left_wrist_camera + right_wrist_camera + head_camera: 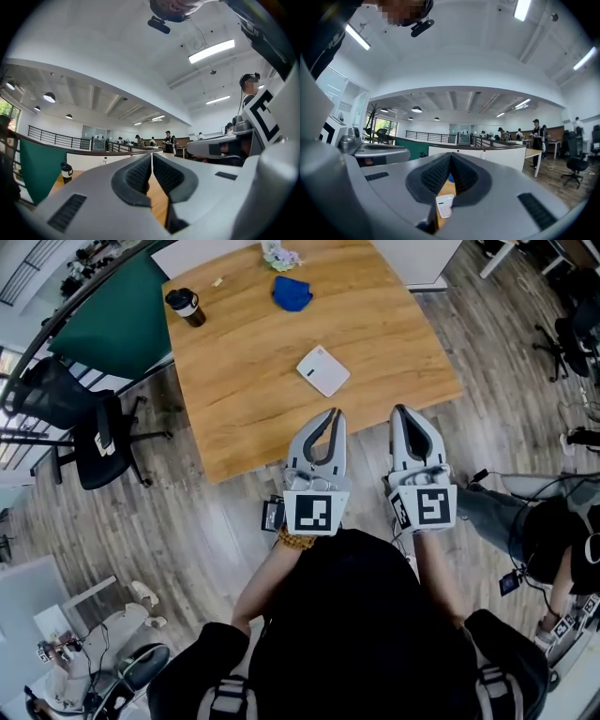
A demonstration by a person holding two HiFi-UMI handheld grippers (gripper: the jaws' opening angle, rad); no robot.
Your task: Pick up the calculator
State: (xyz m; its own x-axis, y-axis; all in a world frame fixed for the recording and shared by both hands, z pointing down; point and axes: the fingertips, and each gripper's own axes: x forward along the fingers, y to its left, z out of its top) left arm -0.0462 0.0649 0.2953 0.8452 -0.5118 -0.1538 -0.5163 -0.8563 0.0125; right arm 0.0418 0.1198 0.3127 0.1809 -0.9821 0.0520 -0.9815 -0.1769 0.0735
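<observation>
Head cam sits high above the person (361,615), facing steeply down on the table (244,362) w/ left tongs (335,412) & right tongs (401,410) mid-frame; each gripper cam rides close behind its own tongs, facing approx. level across that same table, shared by all three views.

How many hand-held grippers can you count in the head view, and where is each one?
2. The left hand-held gripper and the right hand-held gripper sit side by side at the wooden table's near edge, both shut, with the calculator beyond them. None seems hidden.
</observation>
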